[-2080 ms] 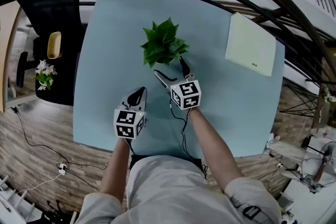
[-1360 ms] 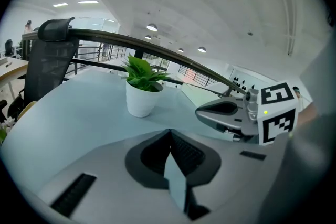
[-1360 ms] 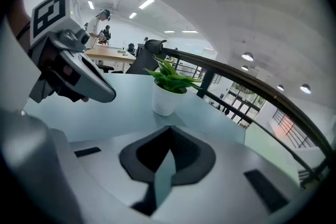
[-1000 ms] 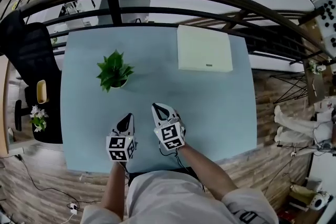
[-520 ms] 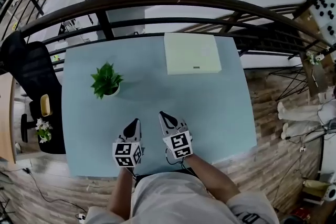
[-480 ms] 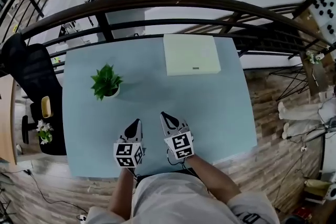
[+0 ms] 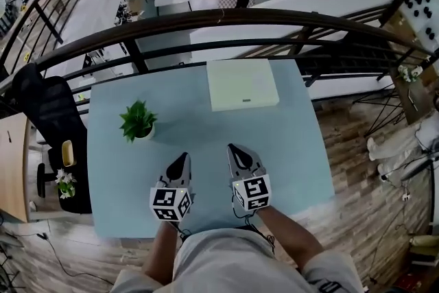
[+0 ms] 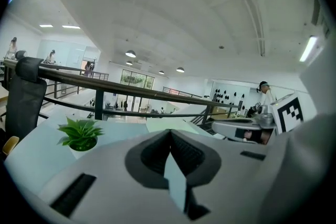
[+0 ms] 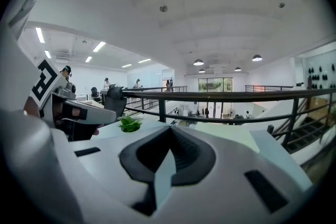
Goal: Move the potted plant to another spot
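The potted plant, small with green leaves in a white pot, stands alone on the left part of the light blue table. It also shows far left in the left gripper view as the potted plant, and small in the right gripper view as the potted plant. My left gripper hovers near the table's front edge, jaws shut with nothing between them. My right gripper hangs beside it, also shut and holding nothing. Both are well clear of the plant.
A flat pale box lies at the table's far middle. A dark railing runs behind the table. A black chair stands to the left, with white flowers near it. Wooden floor lies to the right.
Both grippers have drawn back from the plant and risen near the table's front edge. The view has lifted, so the table looks smaller. The plant has stayed where it stands.
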`<state>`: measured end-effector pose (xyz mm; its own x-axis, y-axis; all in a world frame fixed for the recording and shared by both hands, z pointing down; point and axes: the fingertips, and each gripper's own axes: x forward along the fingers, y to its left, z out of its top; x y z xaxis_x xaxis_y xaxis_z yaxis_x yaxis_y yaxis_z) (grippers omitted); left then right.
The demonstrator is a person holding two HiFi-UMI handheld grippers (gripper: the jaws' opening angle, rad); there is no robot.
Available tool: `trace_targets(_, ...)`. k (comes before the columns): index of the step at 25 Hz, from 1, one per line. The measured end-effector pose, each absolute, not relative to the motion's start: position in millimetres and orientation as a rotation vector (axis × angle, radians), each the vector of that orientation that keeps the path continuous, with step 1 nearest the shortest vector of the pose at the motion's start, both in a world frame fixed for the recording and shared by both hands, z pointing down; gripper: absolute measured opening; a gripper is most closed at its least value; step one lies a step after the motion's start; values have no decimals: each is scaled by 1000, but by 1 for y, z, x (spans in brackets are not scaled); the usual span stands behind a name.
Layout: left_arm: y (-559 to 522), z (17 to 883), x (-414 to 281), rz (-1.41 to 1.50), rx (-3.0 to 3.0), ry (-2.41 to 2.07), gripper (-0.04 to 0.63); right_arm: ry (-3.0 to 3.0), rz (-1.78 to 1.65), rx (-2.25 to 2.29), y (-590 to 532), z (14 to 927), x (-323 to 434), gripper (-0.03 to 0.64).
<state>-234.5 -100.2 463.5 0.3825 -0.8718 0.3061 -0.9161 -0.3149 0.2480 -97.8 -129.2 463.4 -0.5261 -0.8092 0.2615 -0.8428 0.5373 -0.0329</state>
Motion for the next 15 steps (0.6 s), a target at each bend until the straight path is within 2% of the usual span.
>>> trace_targets(8, -118, 379, -231, 54, 2400, -1668, 12, -2624, -21, 1499, -144, 380, -73, 3)
trace_targets(15, -114, 332, -226, -18, 2448, -1741, 12, -2689, -87, 1515, -146, 337, -64, 3)
